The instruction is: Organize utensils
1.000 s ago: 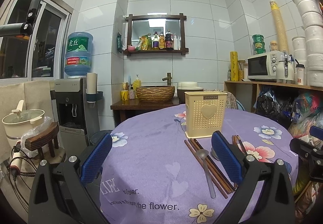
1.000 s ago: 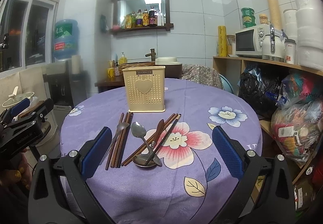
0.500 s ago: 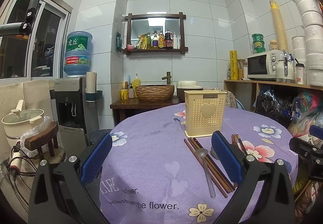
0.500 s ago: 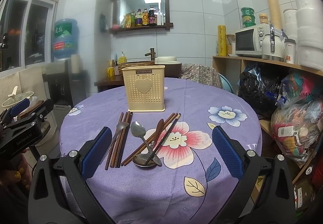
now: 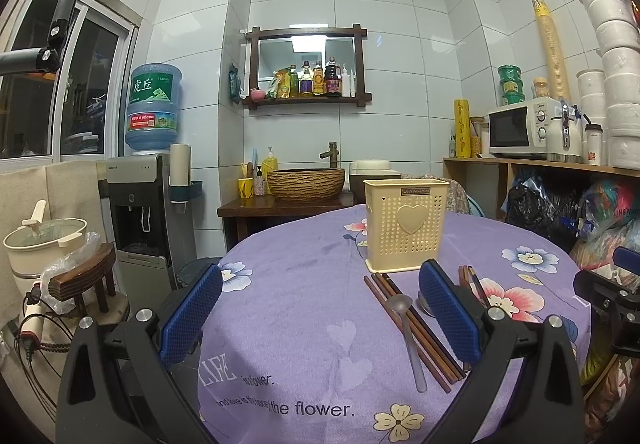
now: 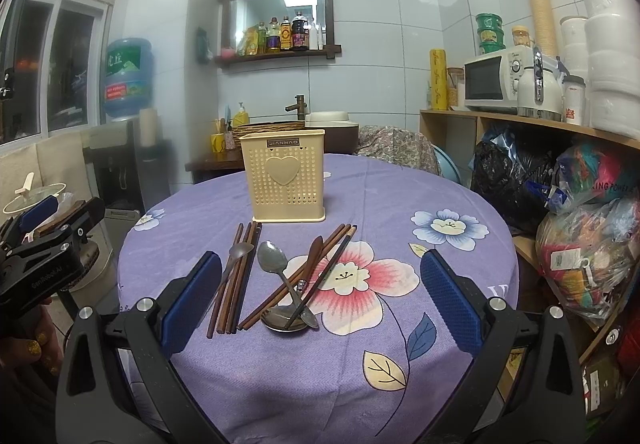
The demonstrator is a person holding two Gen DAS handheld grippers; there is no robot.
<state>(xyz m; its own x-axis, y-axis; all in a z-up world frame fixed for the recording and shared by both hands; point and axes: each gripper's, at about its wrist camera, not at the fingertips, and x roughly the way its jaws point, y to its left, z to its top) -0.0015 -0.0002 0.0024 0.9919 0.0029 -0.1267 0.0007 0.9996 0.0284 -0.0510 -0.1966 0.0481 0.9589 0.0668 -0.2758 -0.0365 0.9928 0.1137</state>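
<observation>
A cream perforated utensil holder (image 6: 285, 179) (image 5: 405, 230) with a heart stands upright on the purple floral tablecloth (image 6: 400, 211). In front of it lie brown chopsticks (image 6: 234, 280) with a small spoon (image 6: 239, 252) on them, then crossed metal spoons (image 6: 276, 264) and more chopsticks (image 6: 320, 264). My right gripper (image 6: 320, 304) hovers open just short of this pile, empty. My left gripper (image 5: 320, 314) is open and empty to the left of the spoon (image 5: 406, 332) and chopsticks (image 5: 416, 328).
The round table's edges fall away at left and front. A water dispenser (image 5: 140, 203) and a pot (image 5: 40, 248) stand at left. Shelving with a microwave (image 5: 520, 129) and bags (image 6: 580, 228) stands at right. A sink counter (image 5: 288, 199) sits behind.
</observation>
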